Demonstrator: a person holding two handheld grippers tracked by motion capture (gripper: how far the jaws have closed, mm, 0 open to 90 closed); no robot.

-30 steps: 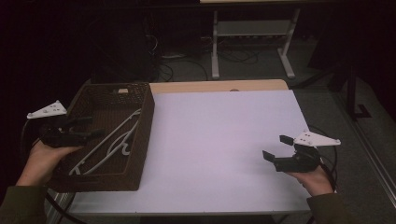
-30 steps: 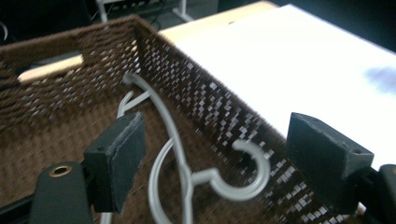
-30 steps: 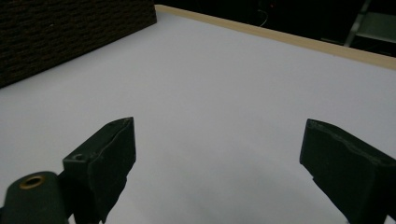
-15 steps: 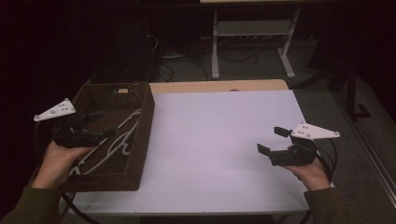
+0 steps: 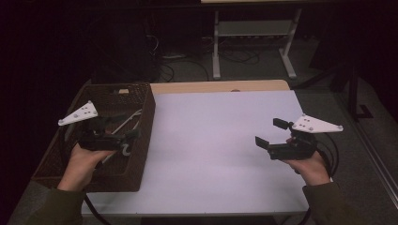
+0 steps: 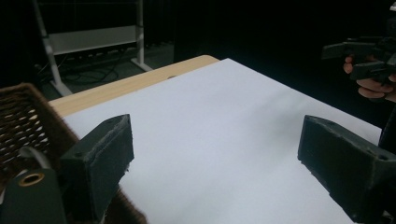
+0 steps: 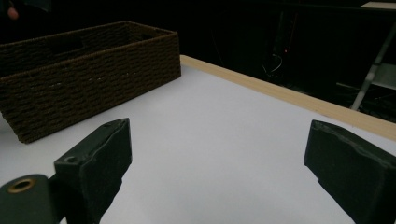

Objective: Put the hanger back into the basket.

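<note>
Wicker basket (image 5: 141, 140) sits at the table's left, under the left gripper (image 5: 123, 125); right gripper (image 5: 268, 132) hovers far right, both spread.

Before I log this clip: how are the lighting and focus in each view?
High view: dim, room nearly black, white table sheet bright but soft. Left gripper view: near tongs slightly blurred, background dark. Right gripper view: wicker basket weave readable, background dark.

Left hand-held gripper (image 5: 123, 125) above basket (image 5: 146, 117); right hand-held gripper (image 5: 271, 132) wide.
</note>
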